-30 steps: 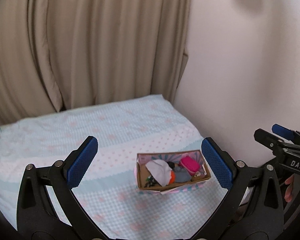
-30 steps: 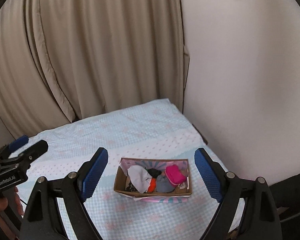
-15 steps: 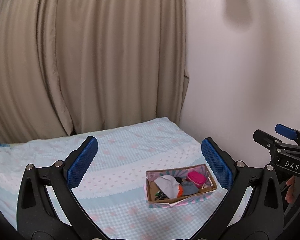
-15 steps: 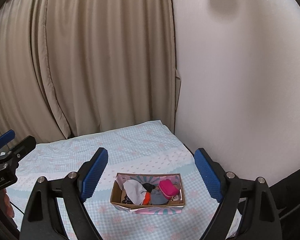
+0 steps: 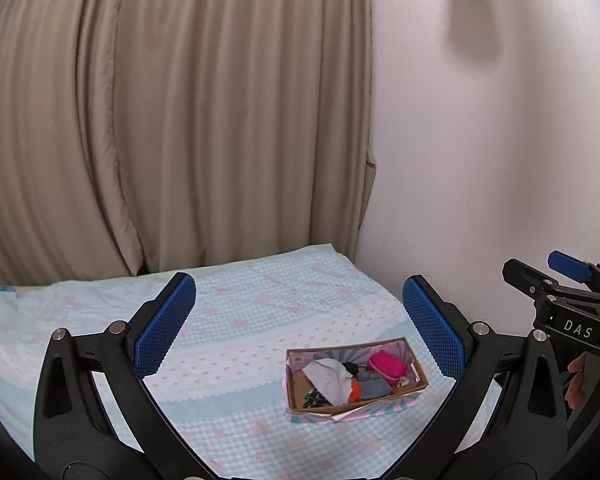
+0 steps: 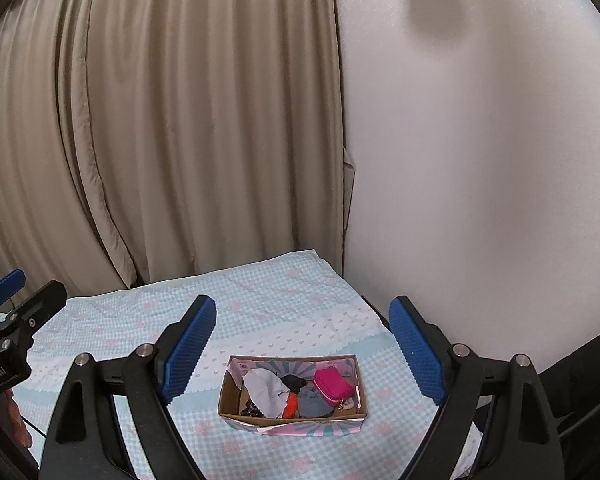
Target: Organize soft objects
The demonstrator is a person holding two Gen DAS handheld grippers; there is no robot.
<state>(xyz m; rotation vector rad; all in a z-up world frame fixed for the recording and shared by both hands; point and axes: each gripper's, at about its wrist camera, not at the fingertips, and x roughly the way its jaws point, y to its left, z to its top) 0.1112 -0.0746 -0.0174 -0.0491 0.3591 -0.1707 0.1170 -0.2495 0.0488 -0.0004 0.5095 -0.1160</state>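
Observation:
A shallow cardboard box (image 5: pixel 414 364) (image 6: pixel 224 390) lies on the bed near its right front corner. It holds soft things: a white cloth (image 5: pixel 327 376) (image 6: pixel 265 389), a grey cloth (image 5: pixel 374 386) (image 6: pixel 313 399), a pink zip pouch (image 5: pixel 387 365) (image 6: pixel 334 385), an orange piece (image 6: pixel 291 402) and dark items. My left gripper (image 5: pixel 296 322) is open and empty, held well back from the box. My right gripper (image 6: pixel 300 338) is open and empty, also back from it; it shows at the right edge of the left wrist view (image 5: pixel 560 292).
The bed has a light blue checked cover with pink marks (image 5: pixel 240 320) (image 6: pixel 268 300). Beige curtains (image 5: pixel 180 120) hang behind it and a white wall (image 5: pixel 480 160) runs along its right side. The left gripper shows at the left edge of the right wrist view (image 6: pixel 16 312).
Both cameras have pulled back and tilted up. The box sits lower and smaller in both views, and more curtain and wall show. Both grippers stay open.

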